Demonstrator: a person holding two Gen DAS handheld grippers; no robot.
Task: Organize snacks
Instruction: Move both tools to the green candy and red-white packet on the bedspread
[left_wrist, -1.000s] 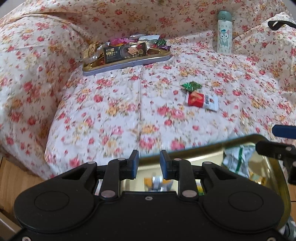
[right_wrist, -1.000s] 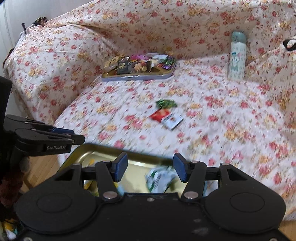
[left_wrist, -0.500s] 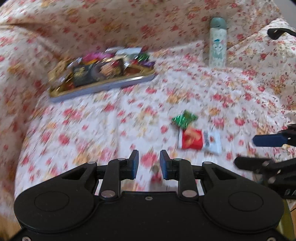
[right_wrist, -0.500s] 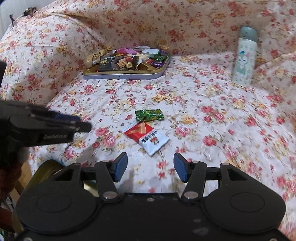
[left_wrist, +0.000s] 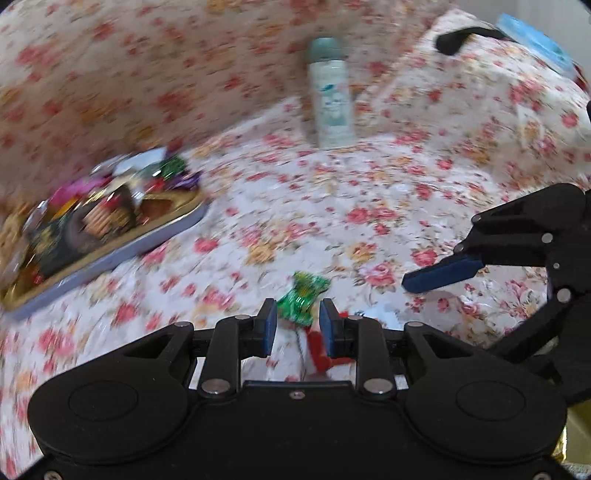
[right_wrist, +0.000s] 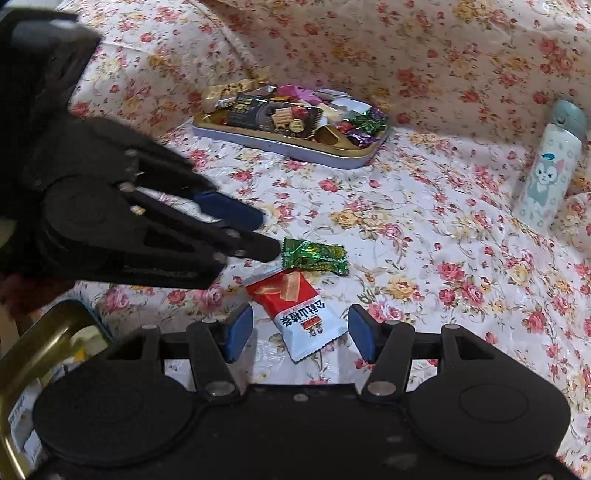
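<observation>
A green candy wrapper and a red-and-white snack packet lie side by side on the flowered sofa cover. My left gripper is open, its jaws just short of the green wrapper, with the red packet partly hidden under it. In the right wrist view the left gripper comes in from the left, its tip touching or nearly touching the green wrapper. My right gripper is open, its jaws on either side of the red-and-white packet's near end.
A metal tray full of mixed snacks sits at the back. A white cartoon bottle stands at the right. A gold tin's rim shows at lower left, off the sofa edge.
Both grippers moved forward from over the gold tin to the two loose snacks on the sofa. The left gripper has swung right toward the green wrapper. Both stay open.
</observation>
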